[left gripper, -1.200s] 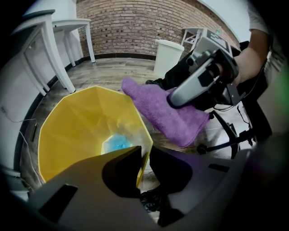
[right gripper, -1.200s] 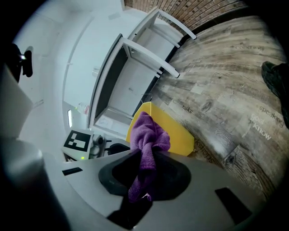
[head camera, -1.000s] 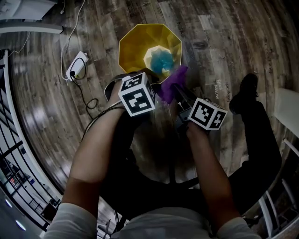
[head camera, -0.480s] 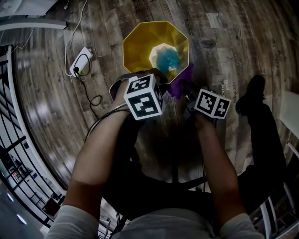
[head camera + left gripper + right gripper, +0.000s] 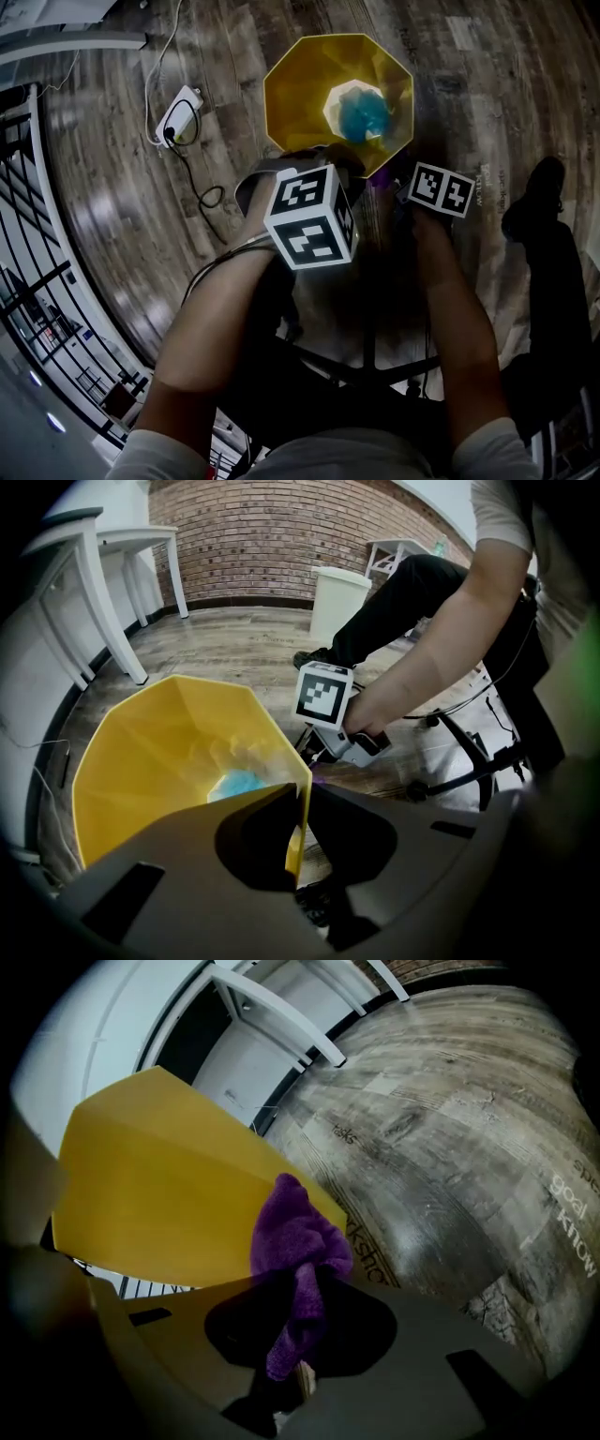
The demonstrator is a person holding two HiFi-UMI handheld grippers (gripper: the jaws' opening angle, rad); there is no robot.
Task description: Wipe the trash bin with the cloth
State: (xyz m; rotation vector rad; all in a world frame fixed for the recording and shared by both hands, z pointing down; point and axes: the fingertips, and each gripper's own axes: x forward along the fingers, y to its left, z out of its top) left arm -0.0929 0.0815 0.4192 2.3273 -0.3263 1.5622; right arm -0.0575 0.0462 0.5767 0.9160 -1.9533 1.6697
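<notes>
Trash bin [image 5: 305,89] rim pinched by L gripper [image 5: 298,806], jaws just closing onto it; R gripper [image 5: 300,1290] jaws clamp purple cloth [image 5: 296,1239].

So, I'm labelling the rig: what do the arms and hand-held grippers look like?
The left hand-held gripper and right hand-held gripper each have grey jaws and a white cube with black square markers. Sleeves are short and pale.

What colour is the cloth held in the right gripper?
Purple. The cloth shows best in the right gripper view.
</notes>
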